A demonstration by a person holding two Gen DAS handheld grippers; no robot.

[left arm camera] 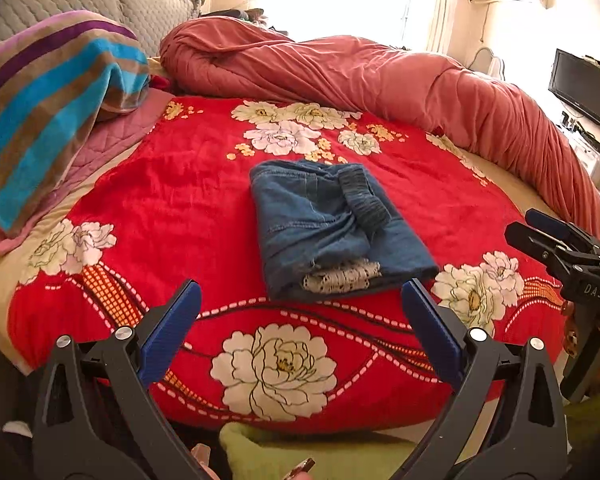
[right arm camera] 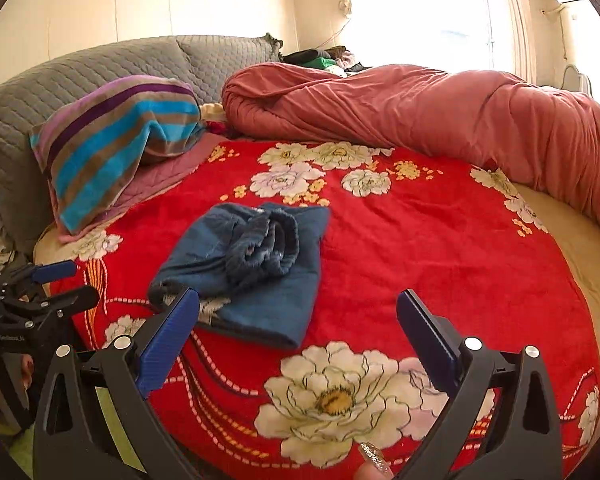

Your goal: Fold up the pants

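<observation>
Far left: a grey quilted headboard cushion [right arm camera: 100, 68] behind a striped towel in turquoise, brown and purple [left arm camera: 48, 108], draped over a pink quilted pad [left arm camera: 112, 136] at the bed's edge. Lower left in the right wrist view: the left gripper [right arm camera: 66, 282], black-framed with blue pads, jaws spread and empty, held off the side of the bed, well apart from the garment. Centre: a folded pair of blue denim pants [left arm camera: 332, 232] lay flat on a red plush blanket with white peony print [left arm camera: 180, 200], the dark ribbed waistband bunched on top and a patch of pale patterned lining showing at the near edge. In the left wrist view the bundle sat just beyond the spread blue fingertips [left arm camera: 184, 304], touching neither; in the right wrist view it lay left of centre, its near corner hidden behind the left-hand blue pad, contact there impossible to judge. Behind the blanket: a long rolled salmon-red duvet [left arm camera: 380, 80] curving from the middle toward the right rim of the round bed [right arm camera: 572, 248], bare cream sheet showing beside it. Right: the right gripper [left arm camera: 536, 226], jaws parted with nothing between them, hovering off the blanket's right side. Far right: a dark flat screen [left arm camera: 582, 86] on the wall, bright curtained window above.
</observation>
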